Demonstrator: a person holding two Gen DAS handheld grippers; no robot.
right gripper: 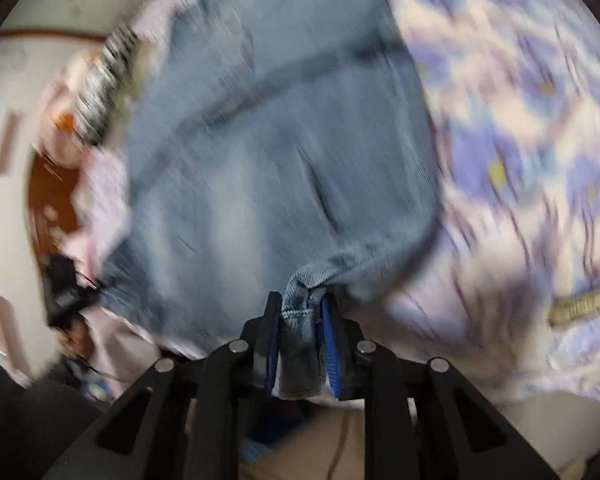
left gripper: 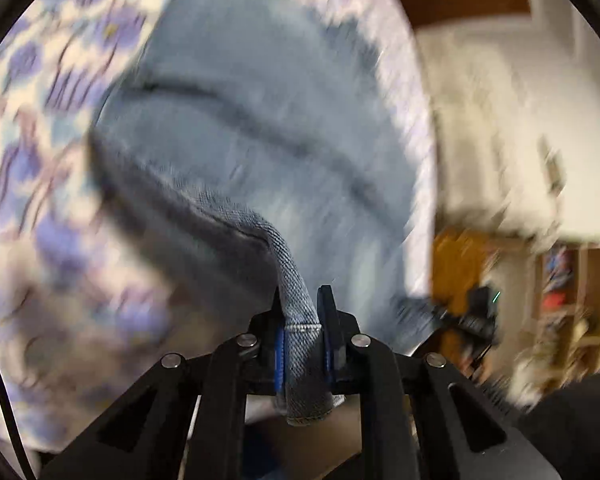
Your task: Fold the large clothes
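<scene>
Your left gripper [left gripper: 302, 304] is clamped on a stitched hem of the blue denim garment [left gripper: 260, 128], the cloth pinched between its blue-padded fingers [left gripper: 279, 344] and trailing back past them toward the camera. Ahead of that gripper the denim spreads across a bedsheet with a purple flower print [left gripper: 32, 92], which fills the space to the gripper's left. To its right the bed ends, and beyond lie a pale floor [left gripper: 484, 92] and wooden shelves [left gripper: 572, 280], all heavily blurred. Low on that right side, the other gripper shows as a dark, smeared shape at the garment's far corner.

Your right gripper [right gripper: 298, 304] likewise grips a bunched hem of the same denim [right gripper: 280, 140], its fingers [right gripper: 331, 344] closed tight on the fold. The garment stretches forward and to the gripper's left; the flowered sheet [right gripper: 520, 120] lies to its right. A black-and-white striped item [right gripper: 104, 84], too blurred to identify, sits at the far left edge of the bed.
</scene>
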